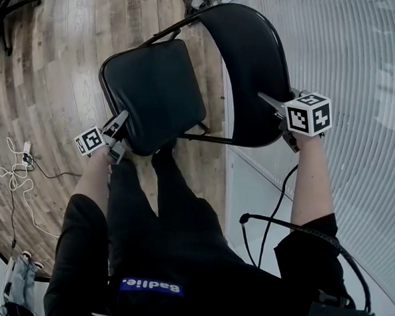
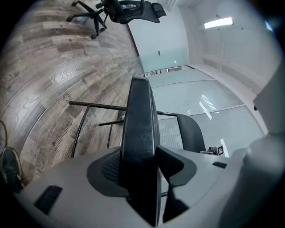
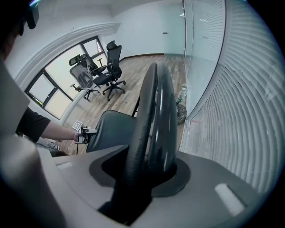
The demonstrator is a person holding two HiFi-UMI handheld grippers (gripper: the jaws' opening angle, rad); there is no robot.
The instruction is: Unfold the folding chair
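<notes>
Bright, even light; fisheye bending and dark corners in gripper views.

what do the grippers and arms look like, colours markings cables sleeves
The left gripper and right gripper are pale grey with dark textured pads, and each carries a white cube printed with black square markers. The person wears short black sleeves. A thin black cable runs beside the right forearm.

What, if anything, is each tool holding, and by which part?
The left tool grips the seat by the edge at its near corner; the right tool grips the backrest by its edge at the near end.
</notes>
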